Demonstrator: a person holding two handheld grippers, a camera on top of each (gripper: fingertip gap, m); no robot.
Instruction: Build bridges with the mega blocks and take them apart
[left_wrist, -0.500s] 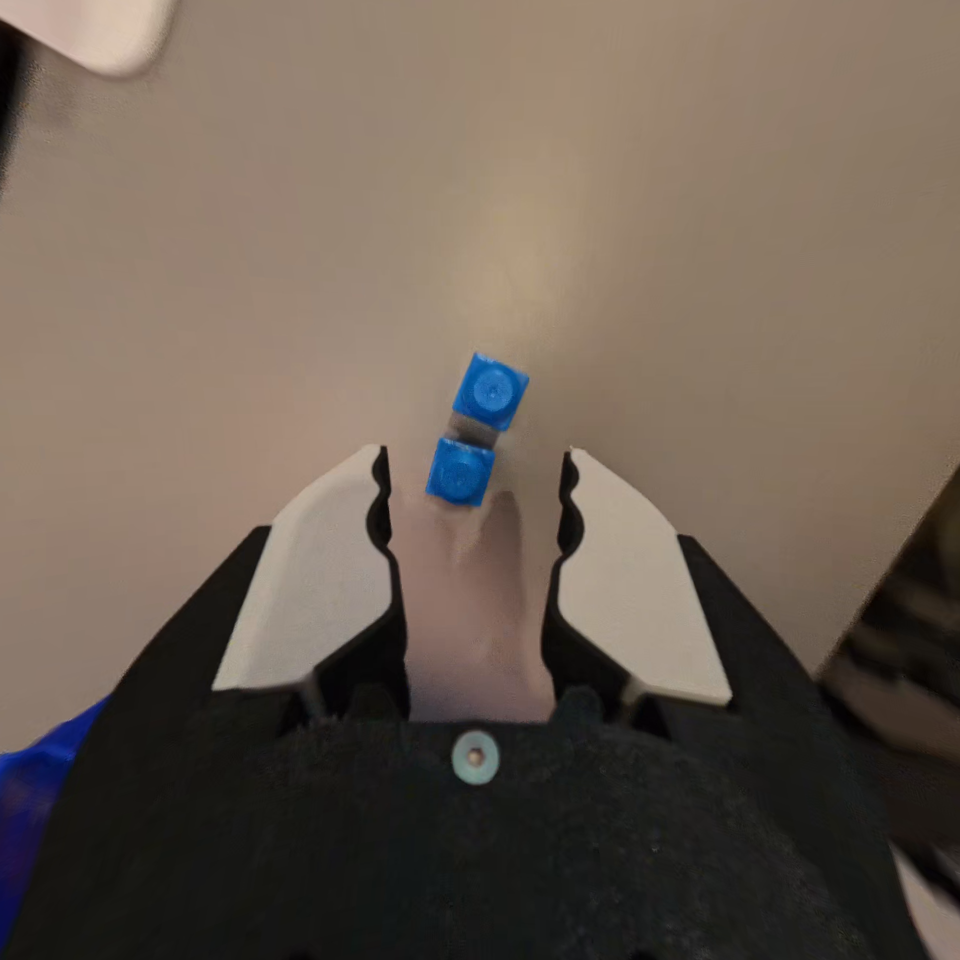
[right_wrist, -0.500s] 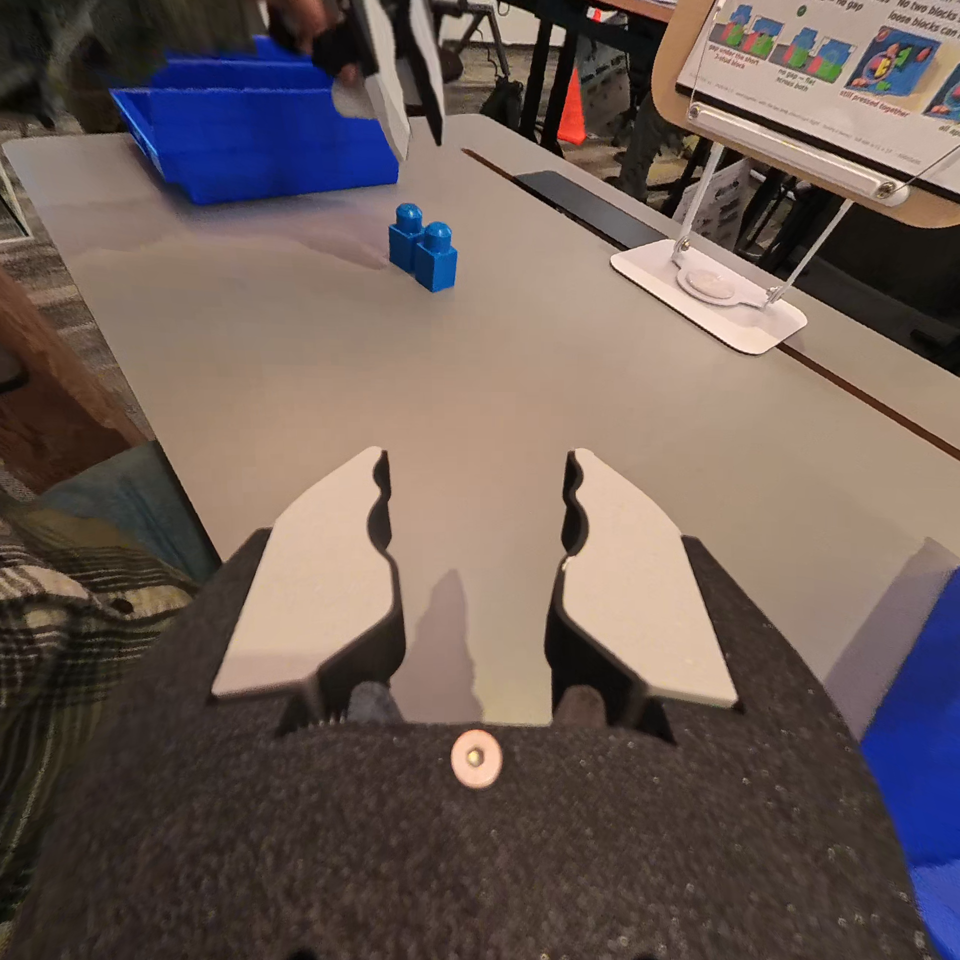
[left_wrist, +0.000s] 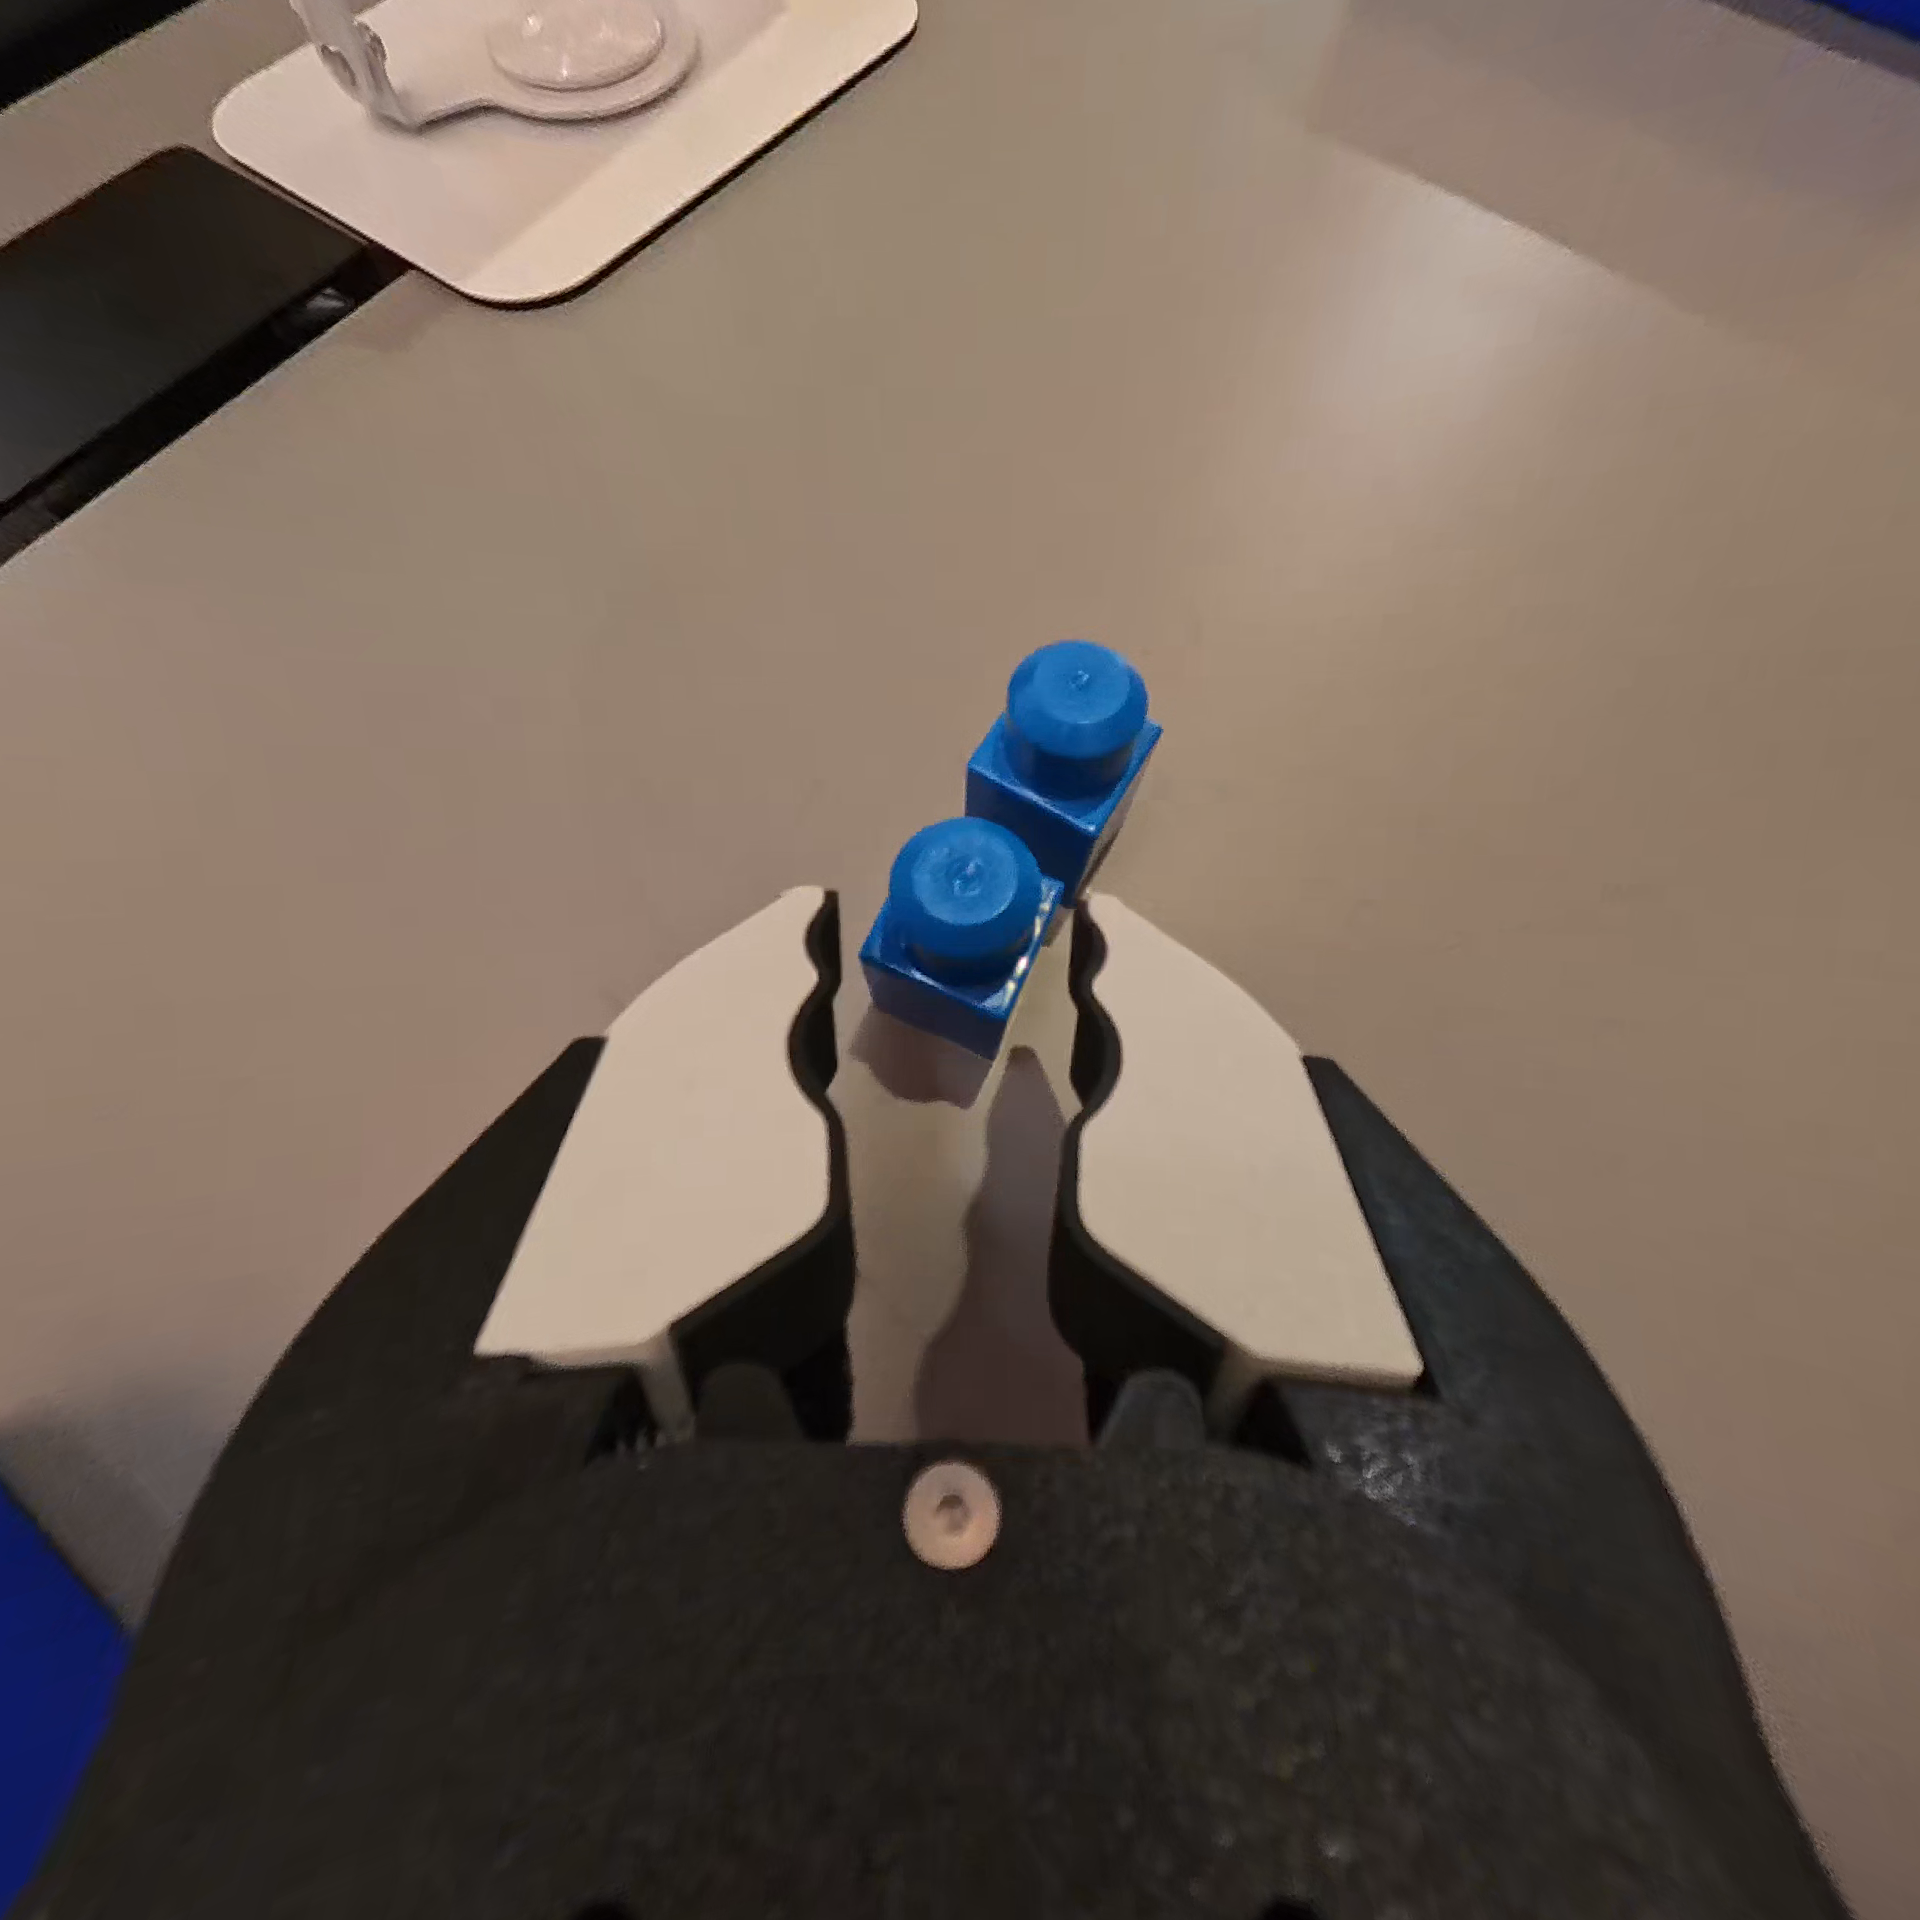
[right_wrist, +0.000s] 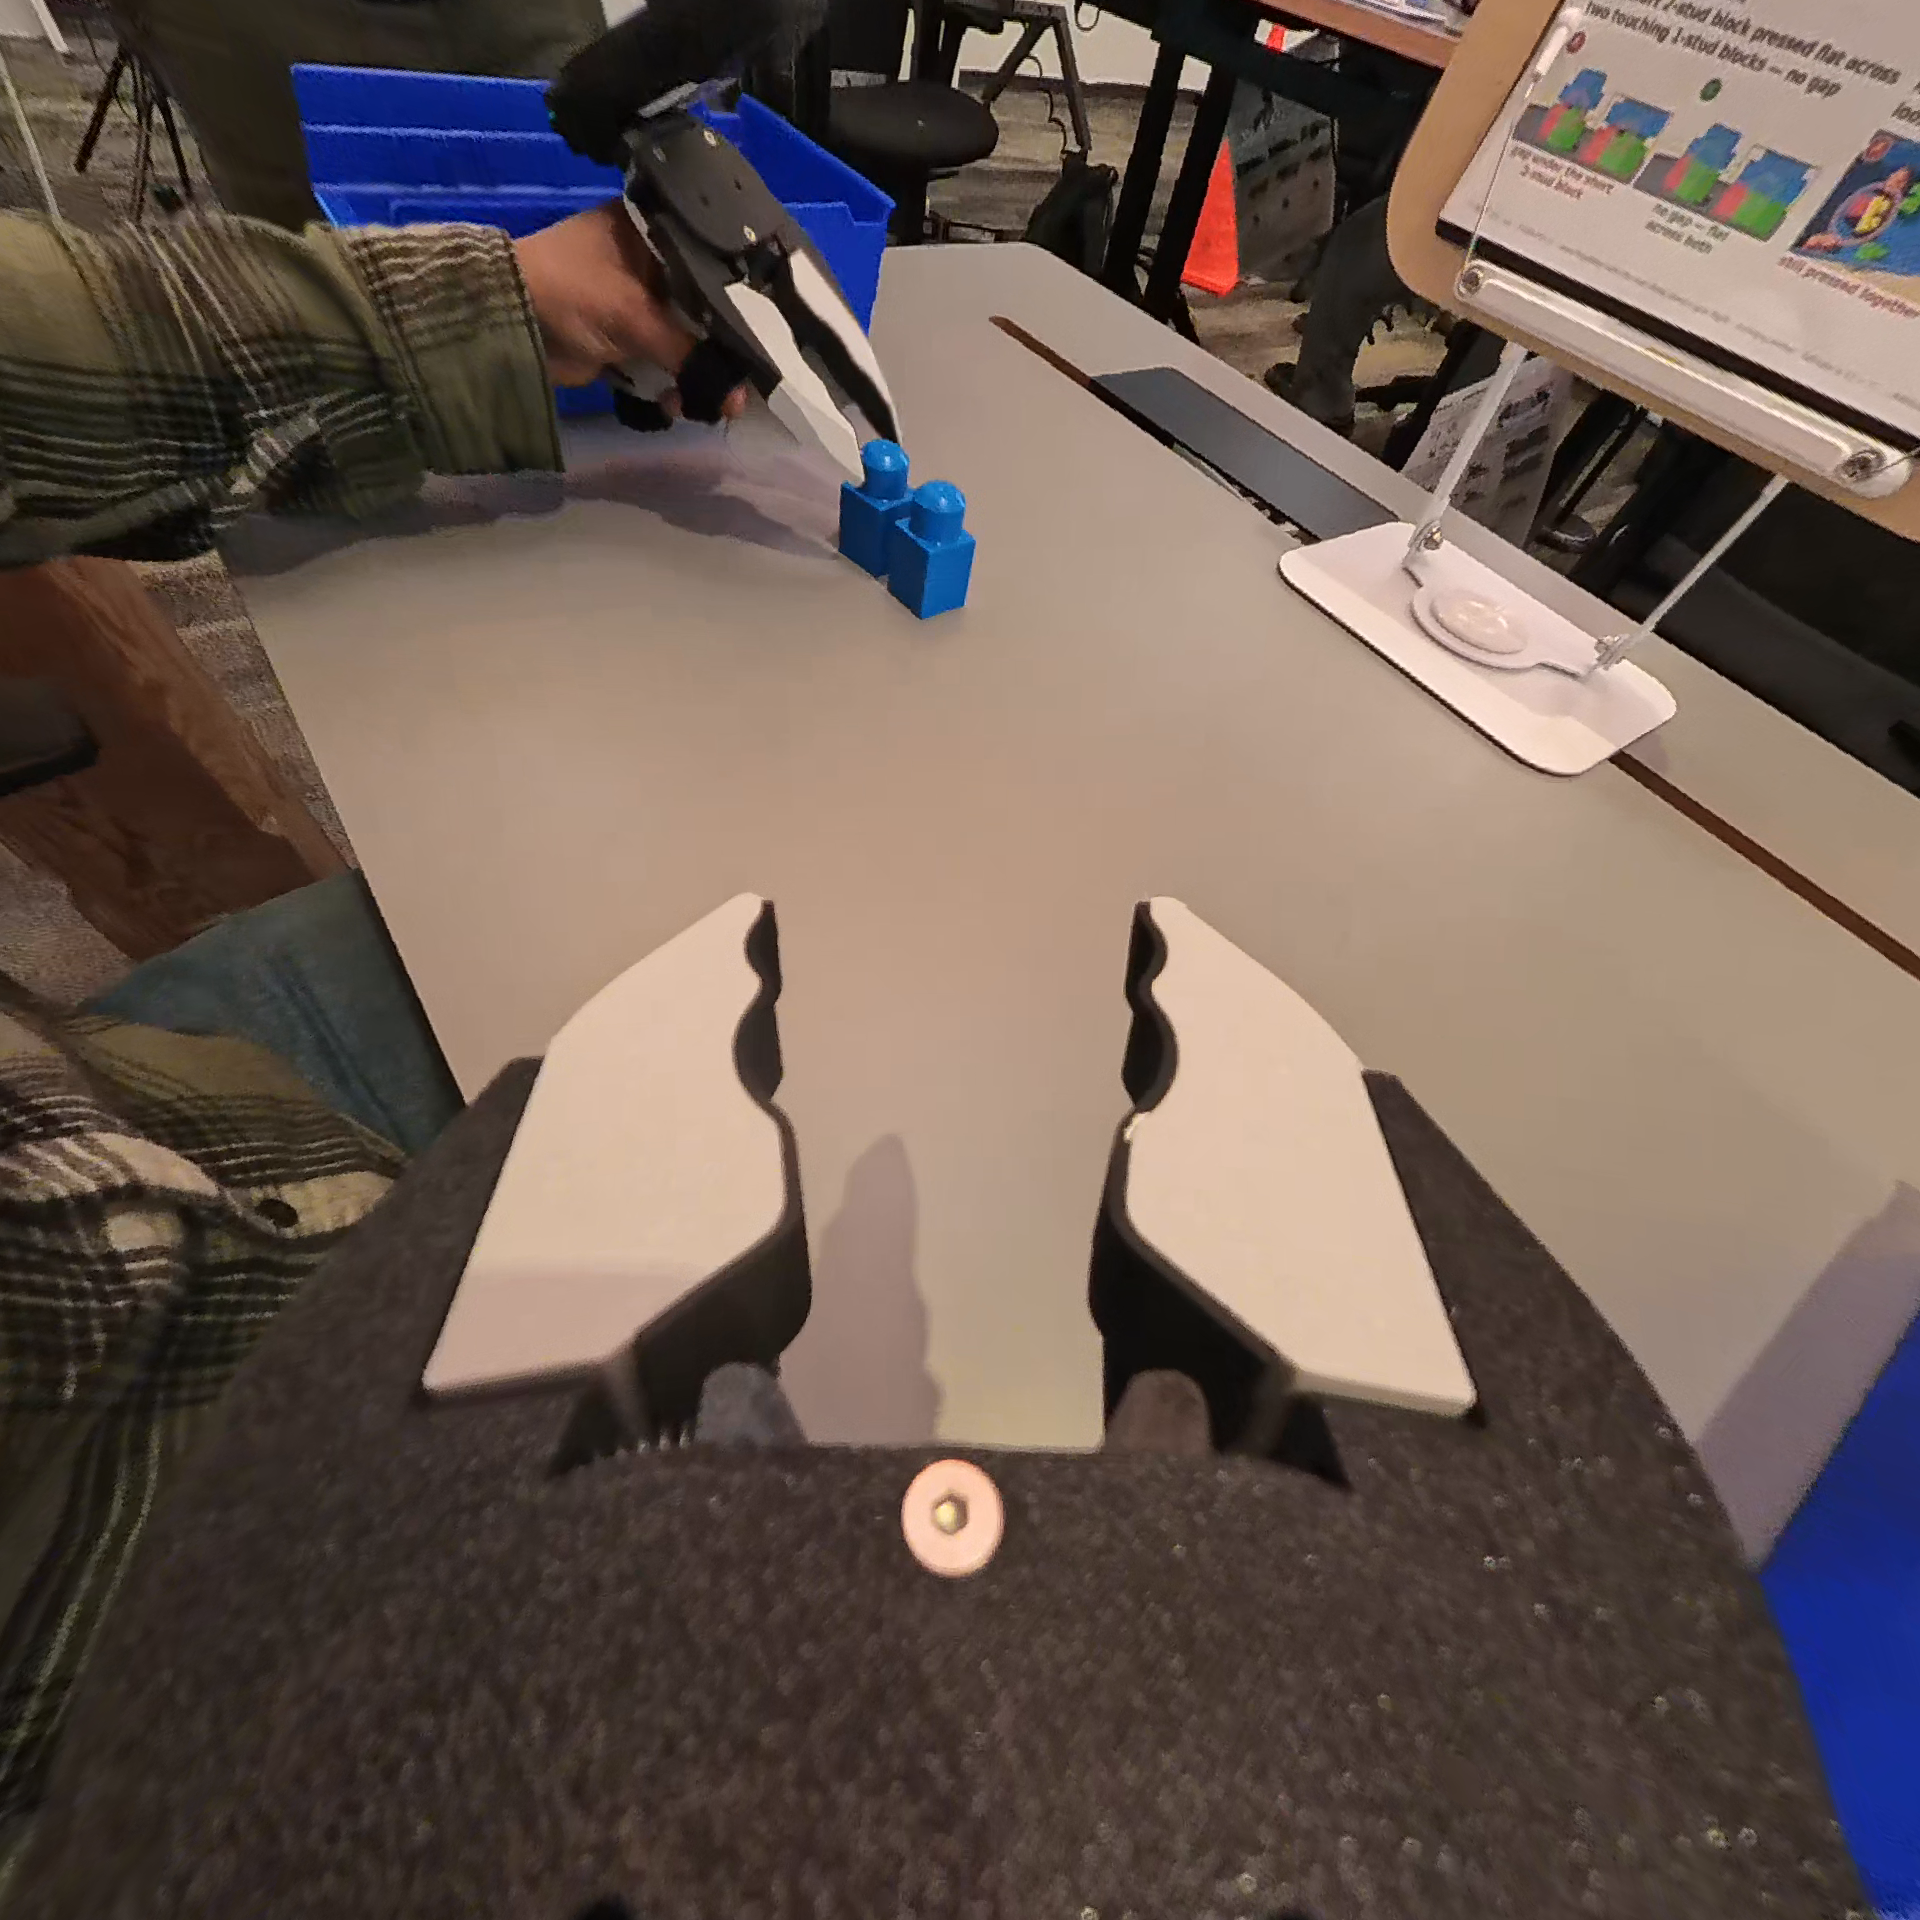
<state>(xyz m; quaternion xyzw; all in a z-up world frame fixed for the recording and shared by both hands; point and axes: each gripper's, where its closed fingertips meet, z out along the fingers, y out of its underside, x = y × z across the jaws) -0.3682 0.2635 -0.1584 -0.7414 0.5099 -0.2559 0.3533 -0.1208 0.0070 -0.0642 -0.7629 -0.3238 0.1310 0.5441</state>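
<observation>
Left wrist view: left gripper (left_wrist: 951, 925), jaws parted, nothing clamped; near blue block (left_wrist: 956, 951) between the tips, far blue block (left_wrist: 1060, 764) just beyond, both upright on grey table (left_wrist: 1455, 623). Right gripper (right_wrist: 951, 935): jaws wide apart, empty, blocks well ahead.

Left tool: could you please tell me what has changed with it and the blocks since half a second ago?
The left tool has come down from above to the two blue blocks; its open tips now flank the nearer block, not yet gripping. Both blocks, the farther one included, stayed put. The right tool stayed open and empty.
</observation>
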